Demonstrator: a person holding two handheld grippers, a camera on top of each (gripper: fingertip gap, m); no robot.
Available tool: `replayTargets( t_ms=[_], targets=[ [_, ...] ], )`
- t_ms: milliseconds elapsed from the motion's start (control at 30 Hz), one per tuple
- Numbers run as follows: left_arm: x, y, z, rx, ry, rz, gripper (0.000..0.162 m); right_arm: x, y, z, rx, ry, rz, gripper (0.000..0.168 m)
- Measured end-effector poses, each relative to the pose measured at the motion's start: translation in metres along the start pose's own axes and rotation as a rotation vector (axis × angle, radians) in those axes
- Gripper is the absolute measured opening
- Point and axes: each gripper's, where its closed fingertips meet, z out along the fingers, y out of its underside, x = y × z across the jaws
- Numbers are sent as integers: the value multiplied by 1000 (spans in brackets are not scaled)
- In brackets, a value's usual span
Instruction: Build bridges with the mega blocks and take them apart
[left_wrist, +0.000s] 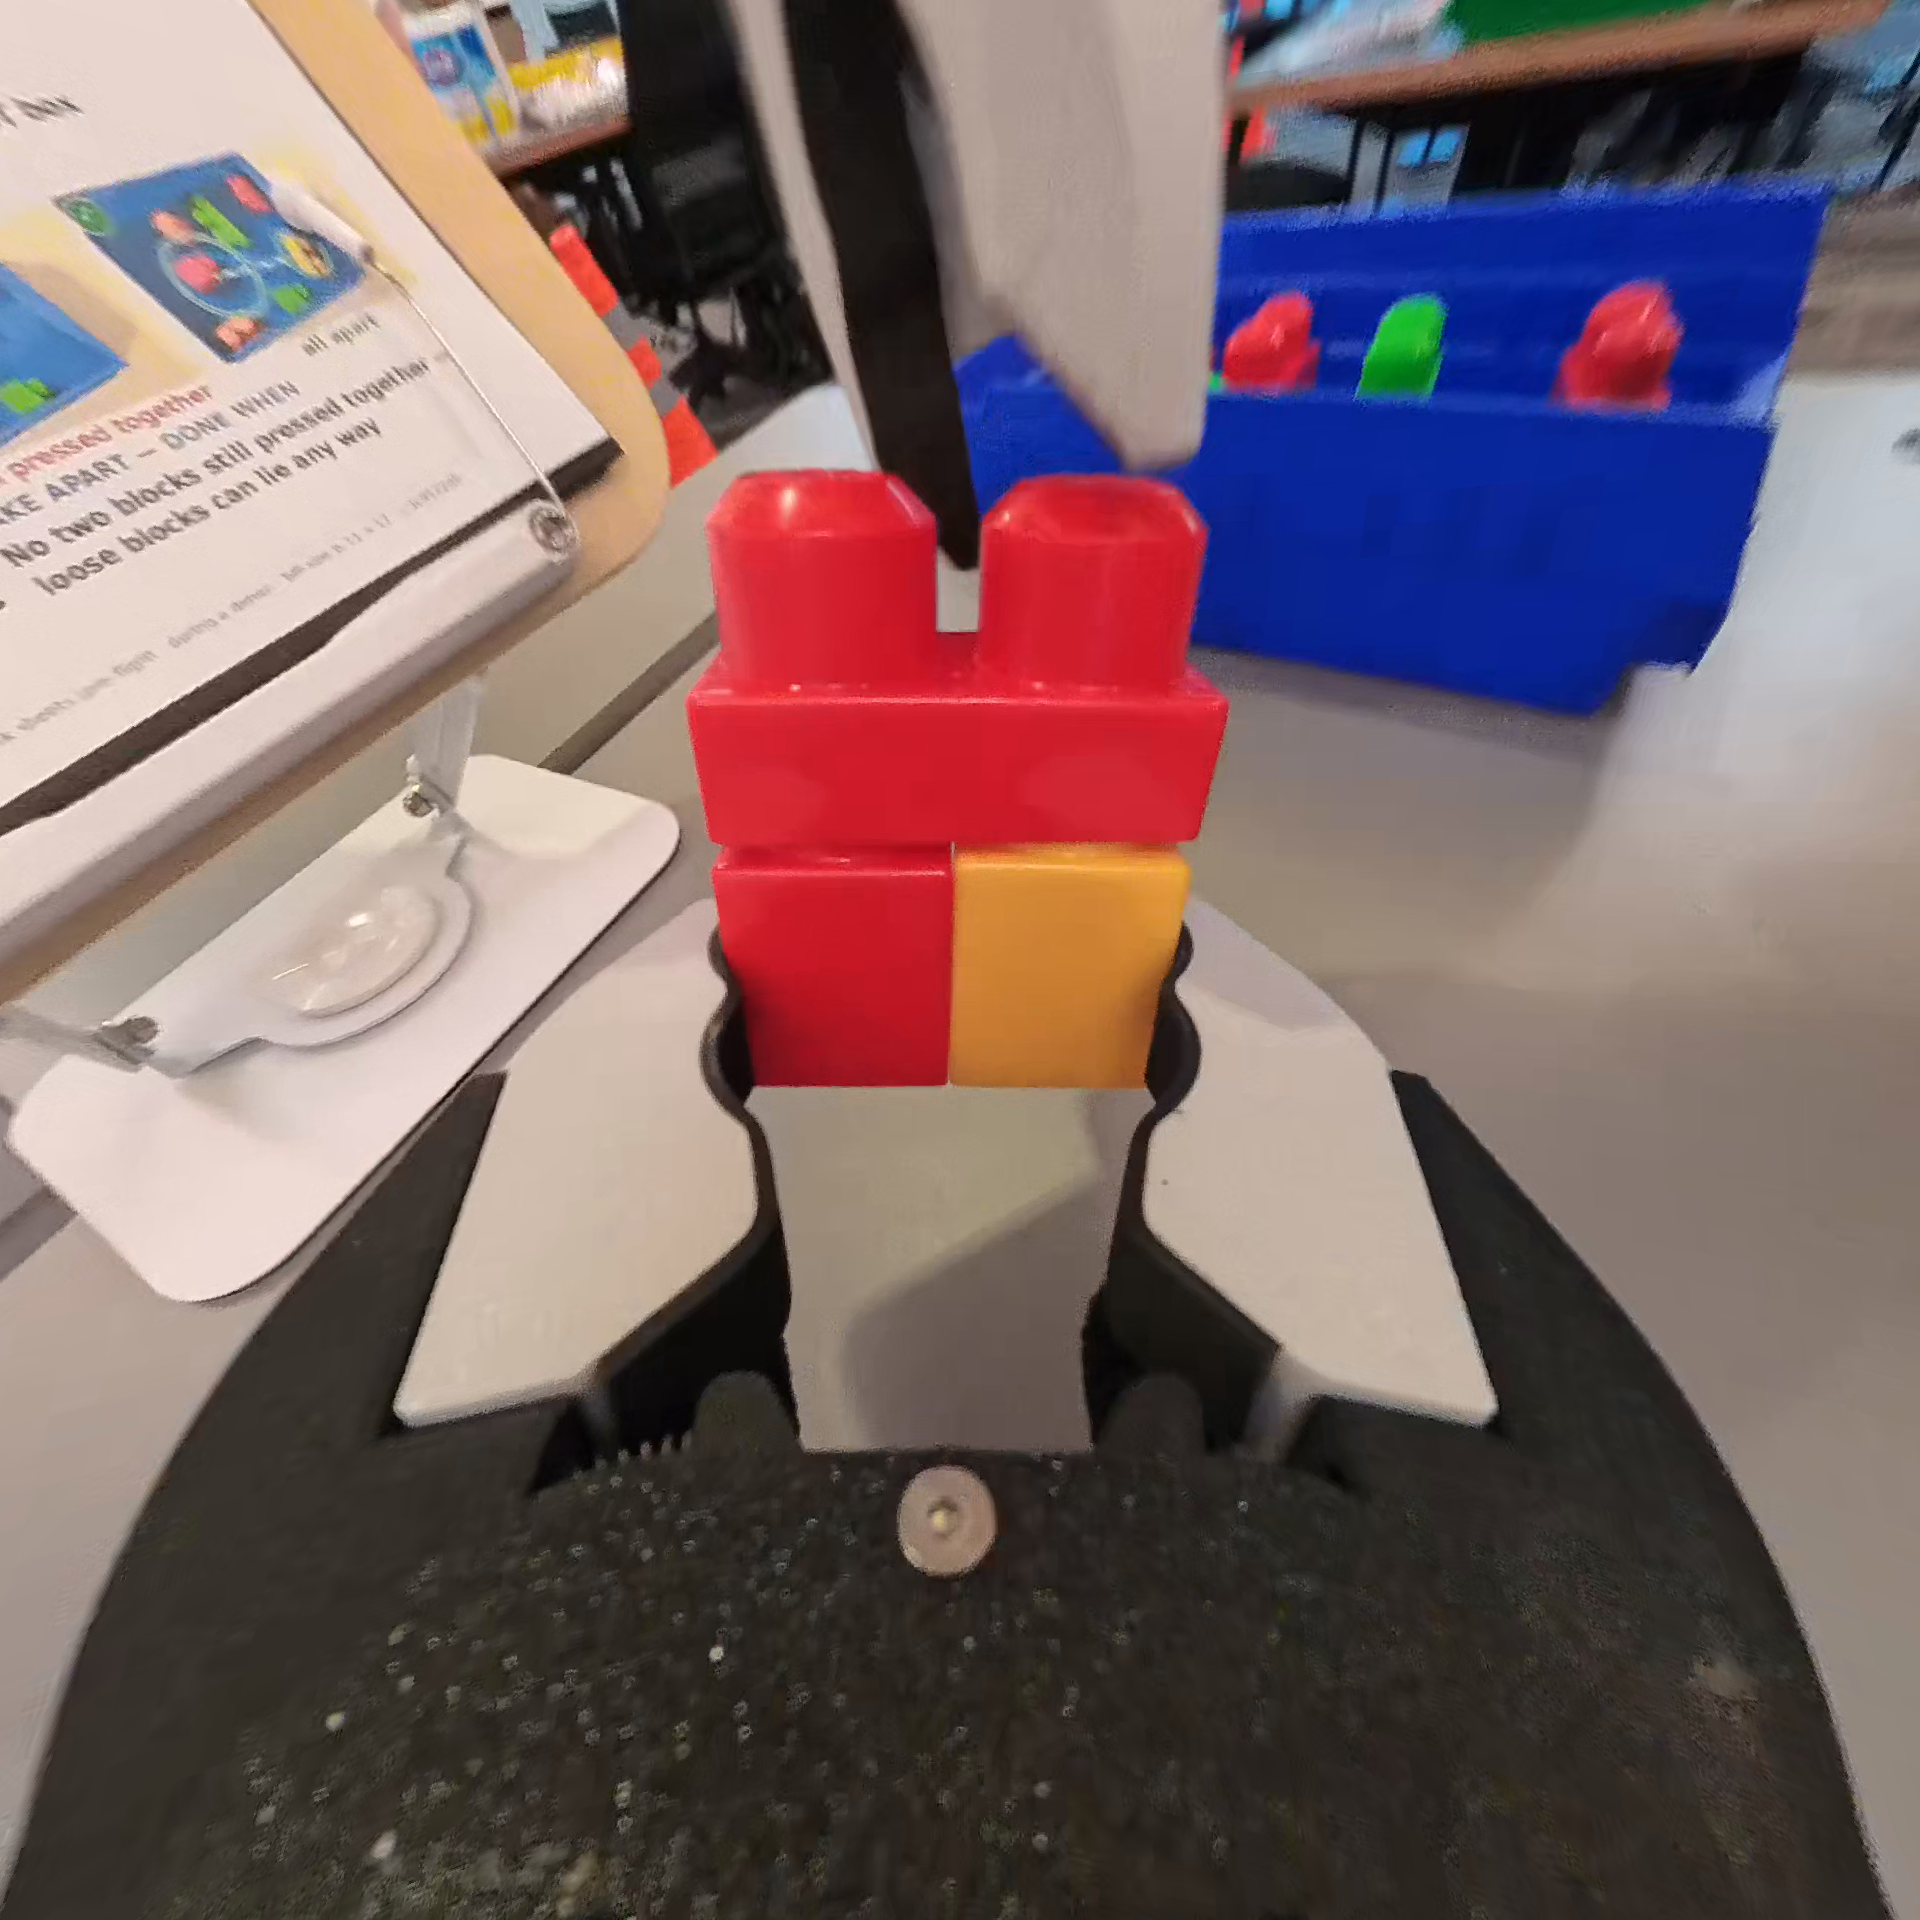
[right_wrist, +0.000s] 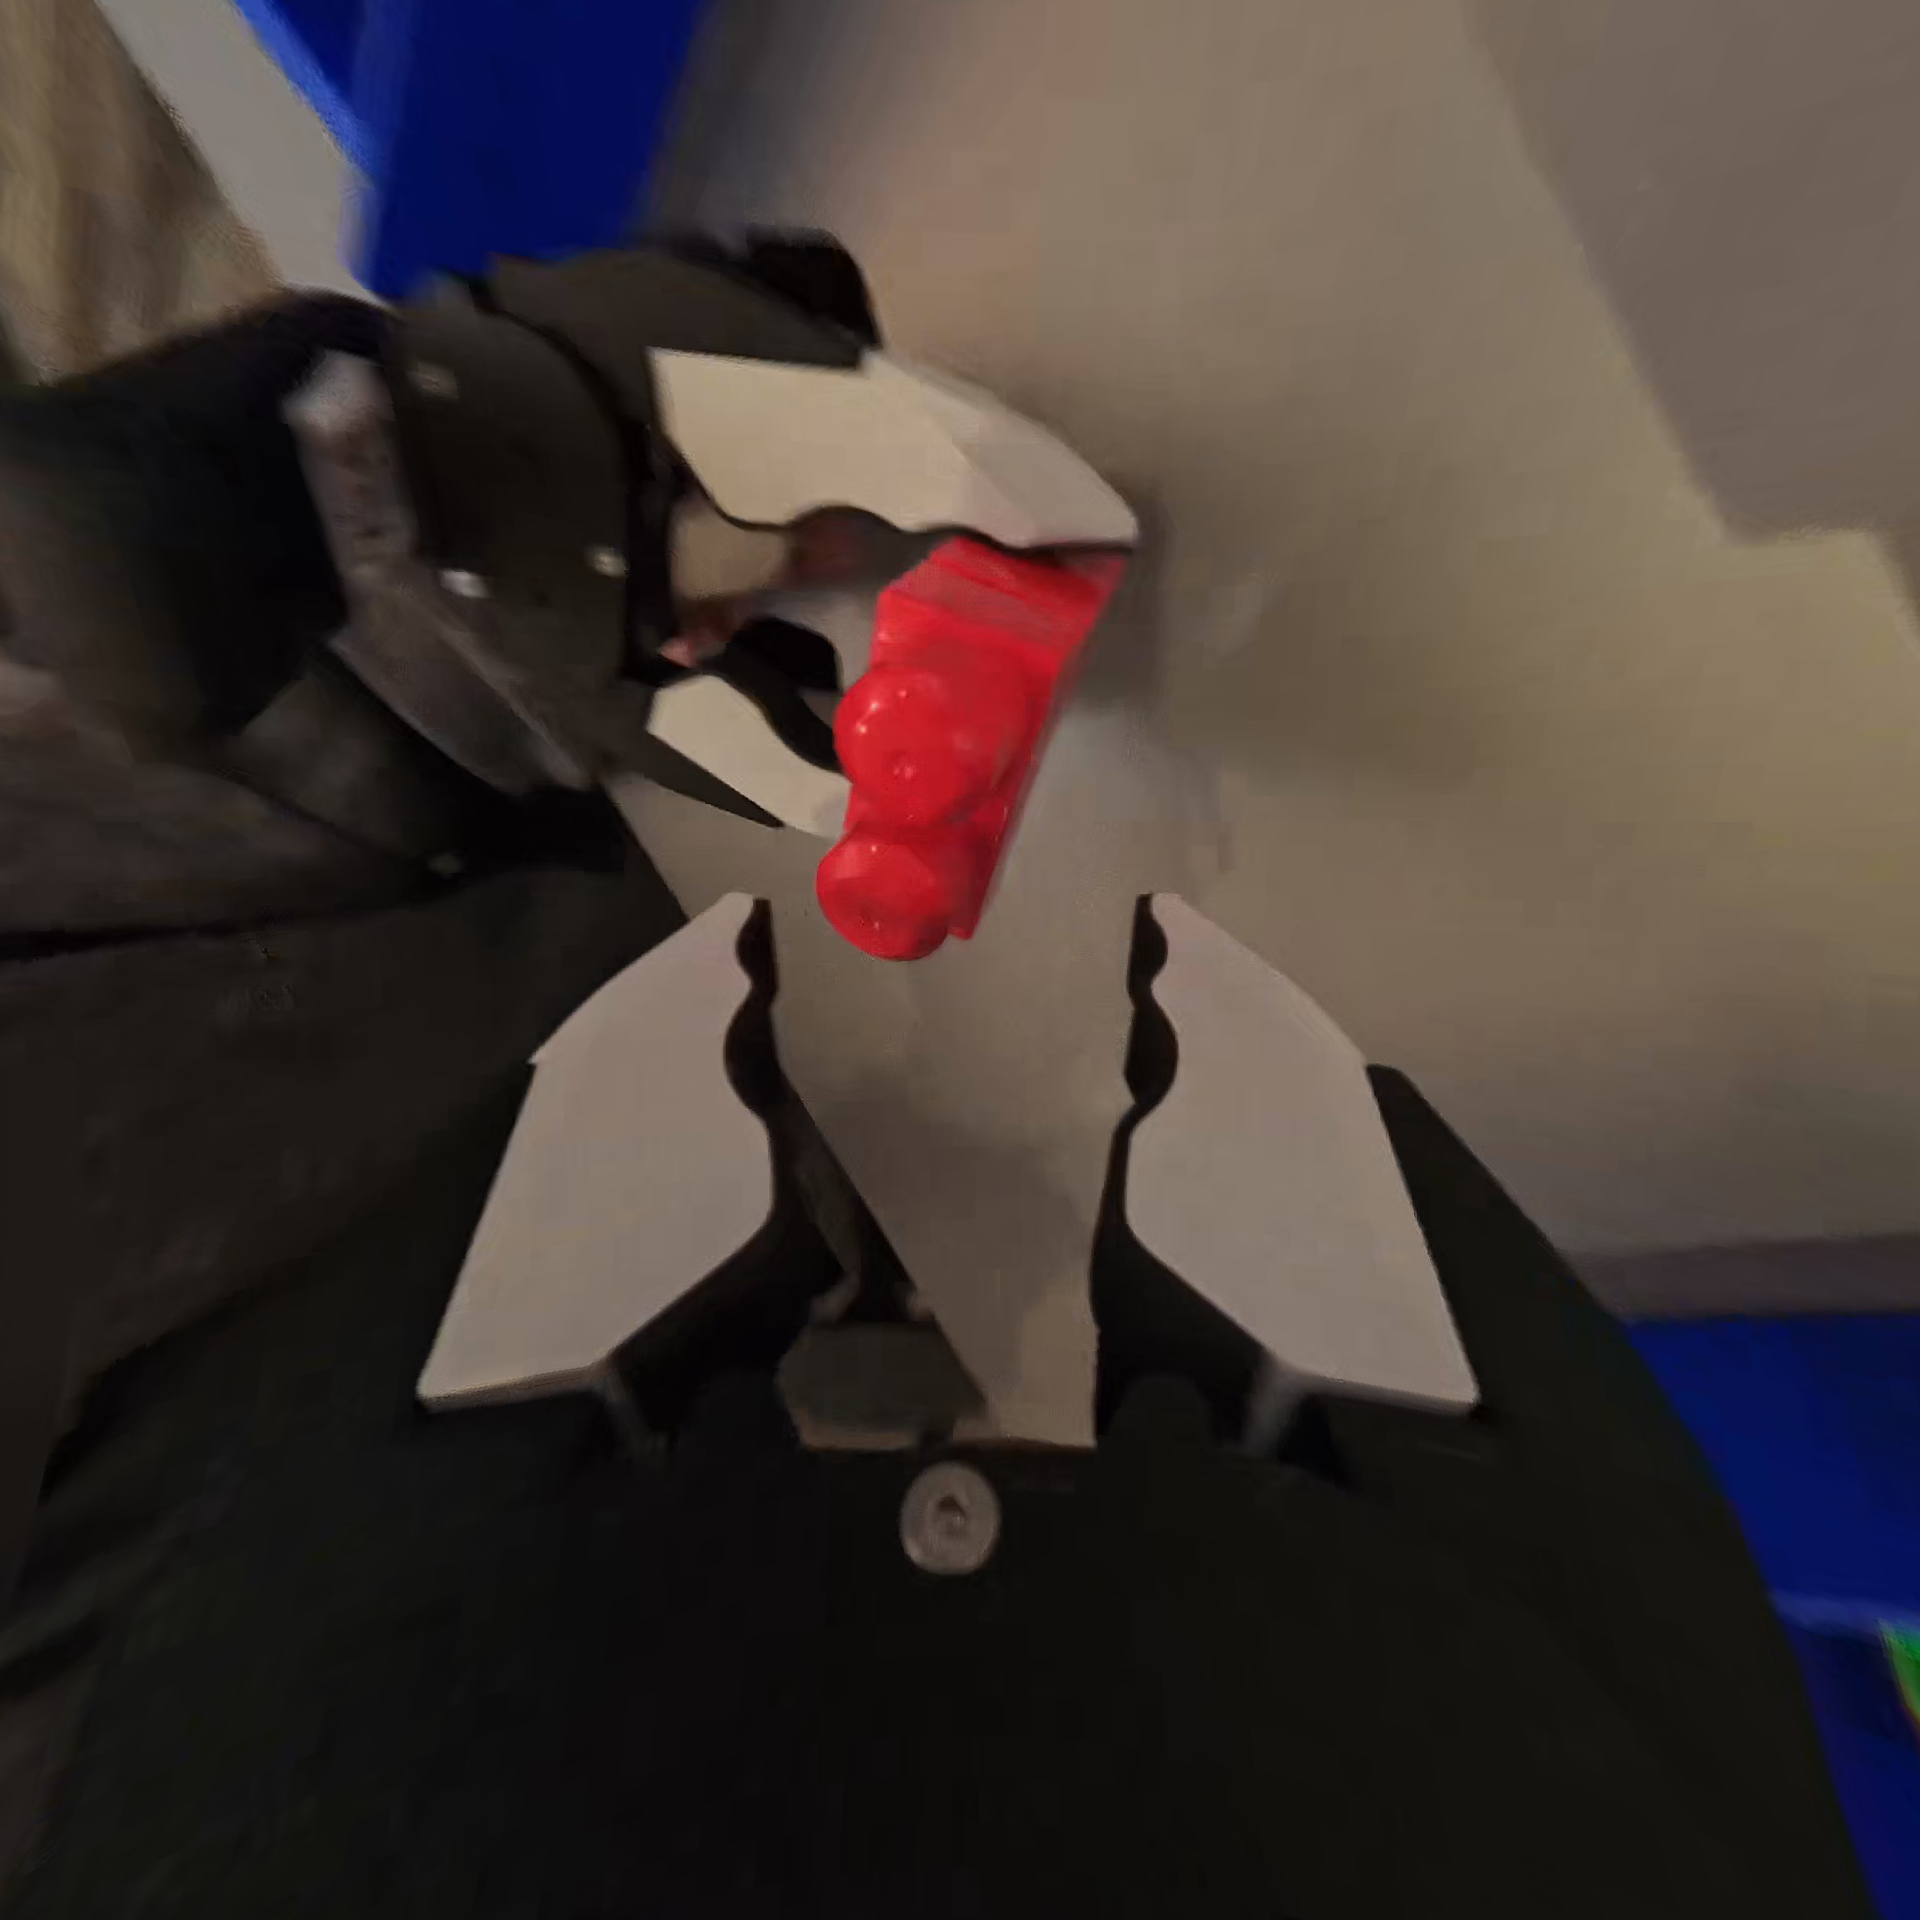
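My left gripper (left_wrist: 951, 940) is shut on a small block stack. Its fingers clamp a small red block (left_wrist: 836, 966) and a yellow block (left_wrist: 1060, 966) side by side. A red two-stud block (left_wrist: 956, 758) sits across the top of both. A blurred grey finger (left_wrist: 1091, 260) of my right gripper hangs just above the studs. In the right wrist view my right gripper (right_wrist: 951, 920) is open and empty, a short way from the stack's red two-stud block (right_wrist: 956, 748). The left gripper (right_wrist: 966, 675) holds that stack at the left.
A blue bin (left_wrist: 1455, 520) stands at the back right on the grey table (left_wrist: 1455, 935), with red blocks (left_wrist: 1616, 348) and a green block (left_wrist: 1403, 348) in it. An instruction sheet on a stand (left_wrist: 260, 468) is at the left, its white base (left_wrist: 312, 1039) on the table. There is about 7 cm between the tips of the two grippers.
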Motion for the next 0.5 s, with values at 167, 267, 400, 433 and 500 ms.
replayTargets(
  t_ms=[167, 267, 400, 433, 500],
  targets=[
    [-6, -26, -19, 203, 166, -197, 74, -31, -22, -38, 606, -415, 91, 86],
    [-10, -31, -27, 274, 218, -232, 74, -34, -16, -25, 716, -710, 276, 97],
    [0, -32, -28, 284, 277, -176, 74, -33, -9, 9, 718, -939, 423, 107],
    [6, -31, -26, 273, 288, -149, 74, -33, -8, 12, 721, -981, 432, 108],
    [14, -27, -21, 237, 291, -102, 74, -30, -6, 20, 720, -994, 438, 109]
  ],
)
